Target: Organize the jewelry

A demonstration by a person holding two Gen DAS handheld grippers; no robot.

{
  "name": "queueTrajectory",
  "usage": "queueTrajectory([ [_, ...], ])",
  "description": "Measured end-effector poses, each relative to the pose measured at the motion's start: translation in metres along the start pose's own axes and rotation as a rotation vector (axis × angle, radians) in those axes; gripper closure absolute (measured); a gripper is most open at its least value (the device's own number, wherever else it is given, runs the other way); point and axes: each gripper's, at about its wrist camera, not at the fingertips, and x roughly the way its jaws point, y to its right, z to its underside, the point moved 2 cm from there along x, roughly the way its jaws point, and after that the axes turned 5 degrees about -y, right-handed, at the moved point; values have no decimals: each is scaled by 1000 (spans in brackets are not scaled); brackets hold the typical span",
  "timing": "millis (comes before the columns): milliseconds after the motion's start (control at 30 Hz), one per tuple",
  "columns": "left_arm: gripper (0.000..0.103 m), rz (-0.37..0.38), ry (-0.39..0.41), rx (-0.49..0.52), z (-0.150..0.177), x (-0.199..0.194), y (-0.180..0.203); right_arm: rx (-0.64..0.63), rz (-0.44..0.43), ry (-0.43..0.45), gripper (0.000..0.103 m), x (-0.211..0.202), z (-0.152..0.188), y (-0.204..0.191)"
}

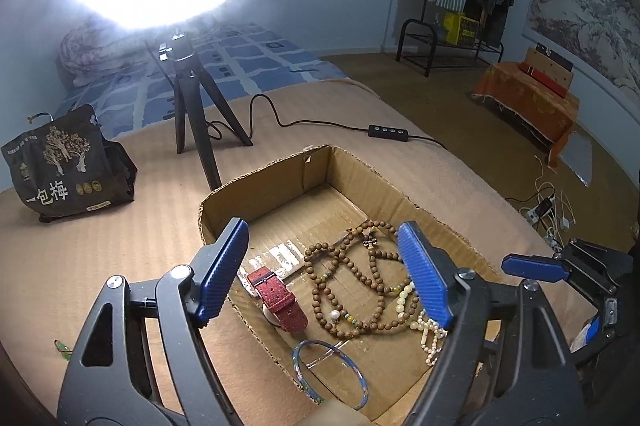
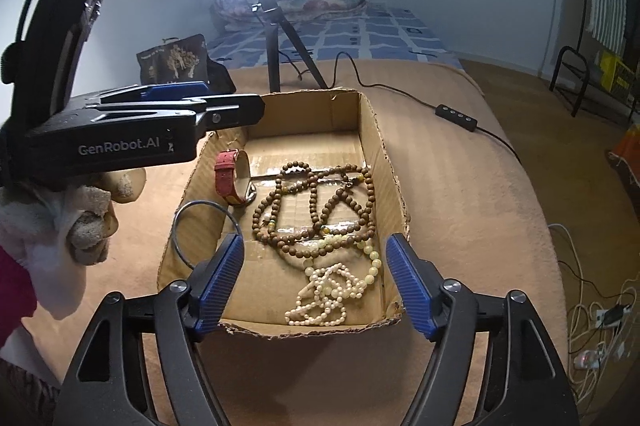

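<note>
An open cardboard box (image 1: 280, 170) (image 2: 372, 130) sits on the tan bed cover. Inside lie a red-strap watch (image 1: 276, 296) (image 2: 230, 178), brown wooden bead necklaces (image 1: 344, 278) (image 2: 320, 202), a pale yellow-green bead strand (image 1: 404, 294) (image 2: 360, 246), a cream pearl strand (image 1: 430, 338) (image 2: 324, 294) and a blue bangle (image 1: 332, 374) (image 2: 200, 230). My left gripper (image 1: 326, 266) is open and empty above the box's near-left part. My right gripper (image 2: 314, 274) is open and empty over the box's near edge, above the pearls. The left gripper (image 2: 192, 106) also shows from the side in the right wrist view.
A ring light on a black tripod (image 1: 192, 114) (image 2: 276, 42) stands behind the box, its cable and switch (image 1: 390, 132) (image 2: 456, 116) trailing right. A dark printed bag (image 1: 60, 166) (image 2: 176, 60) sits at the left. Cables lie on the floor (image 1: 548, 206).
</note>
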Motion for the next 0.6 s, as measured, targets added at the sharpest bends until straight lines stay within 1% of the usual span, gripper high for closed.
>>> queueTrajectory([
  [33, 23, -1, -1, -1, 0, -1, -1, 2, 7, 1, 24, 0, 0, -1],
  [67, 23, -1, 0, 0, 0, -2, -1, 2, 11, 3, 24, -1, 0, -1],
  [167, 22, 0, 4, -2, 0, -6, -3, 0, 30, 4, 24, -3, 0, -4],
  [600, 22, 0, 35, -20, 5, -32, -17, -25, 52, 7, 24, -10, -2, -24],
])
